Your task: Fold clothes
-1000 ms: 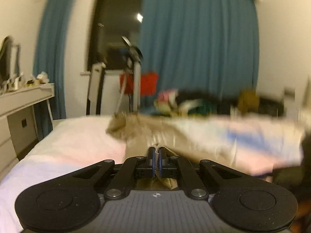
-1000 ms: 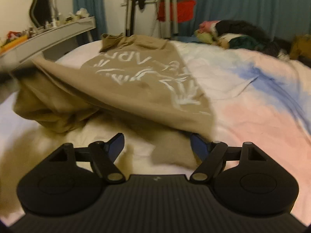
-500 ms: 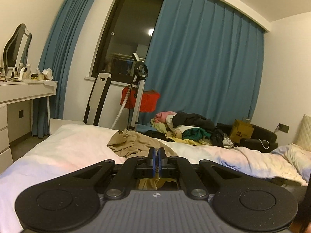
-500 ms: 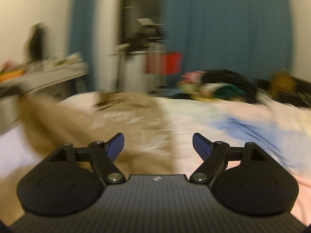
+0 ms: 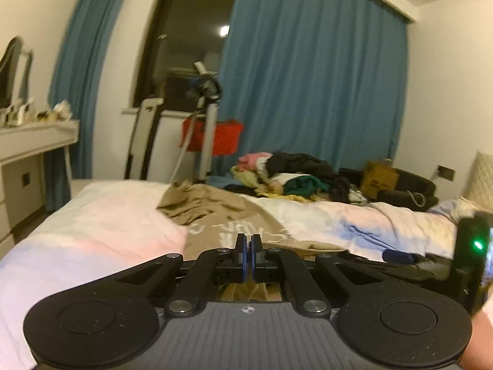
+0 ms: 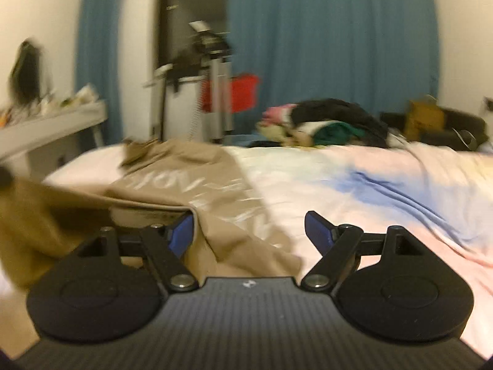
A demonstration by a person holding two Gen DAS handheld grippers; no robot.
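Observation:
A tan T-shirt (image 5: 228, 212) with white lettering lies spread over the pale bed (image 5: 101, 215), its collar end bunched at the far side. My left gripper (image 5: 248, 246) hovers low over its near edge, jaws together, with tan cloth (image 5: 246, 293) pinched just behind the pads. In the right wrist view the same T-shirt (image 6: 197, 185) runs away from me, and its left side is pulled up toward the frame's left edge. My right gripper (image 6: 249, 231) is open, and a fold of the near hem drapes against its left finger (image 6: 181, 234).
A heap of mixed clothes (image 5: 292, 175) sits at the bed's far side. A white desk (image 5: 34, 141) stands left, with a tripod (image 5: 206, 123) and a red object (image 5: 215, 138) by the blue curtains. A dark device with a green light (image 5: 476, 246) is at the right.
Both views have swung and settled low over the bed. The right gripper has come up to the shirt's near hem, which now lies between its open fingers. The left stays shut.

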